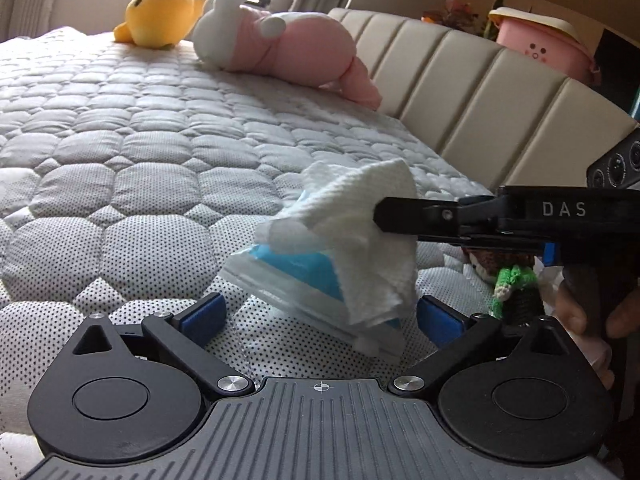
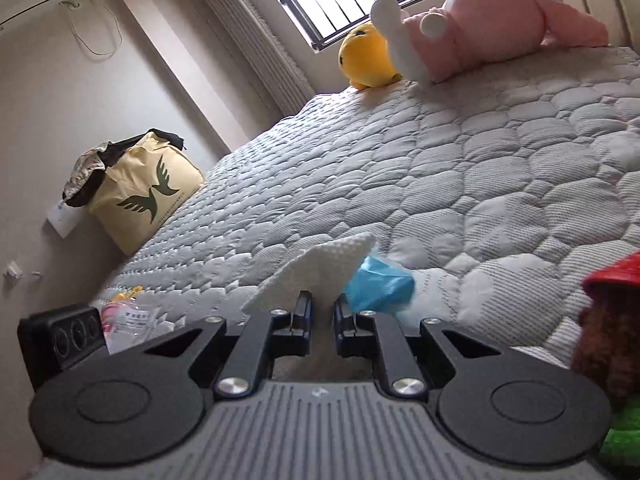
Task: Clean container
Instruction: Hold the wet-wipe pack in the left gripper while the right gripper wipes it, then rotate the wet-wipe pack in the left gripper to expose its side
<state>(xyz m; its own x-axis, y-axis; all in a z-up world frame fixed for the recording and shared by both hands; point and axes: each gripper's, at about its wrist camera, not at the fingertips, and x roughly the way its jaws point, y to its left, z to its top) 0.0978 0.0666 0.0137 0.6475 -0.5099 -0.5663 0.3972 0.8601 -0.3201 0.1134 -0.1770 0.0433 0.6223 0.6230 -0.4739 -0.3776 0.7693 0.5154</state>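
While your right gripper [image 2: 321,314] pinches the white tissue [image 1: 360,216] against the blue container [image 1: 304,268], left gripper [image 1: 320,316] sits wide open, empty. Container rests on the bed [image 1: 140,152].

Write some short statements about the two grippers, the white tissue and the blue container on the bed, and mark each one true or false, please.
1. The right gripper is shut on the white tissue. True.
2. The left gripper is clamped on the container. False: its jaws stand wide open, one on each side of the container's near end, without pinching it.
3. The tissue lies over the blue container with the clear rim. True.
4. The container stands on a wooden table. False: it is on a quilted grey mattress.
5. The yellow plush toy lies right next to the container. False: it is at the far end of the bed, beside the pink and white plush toy.
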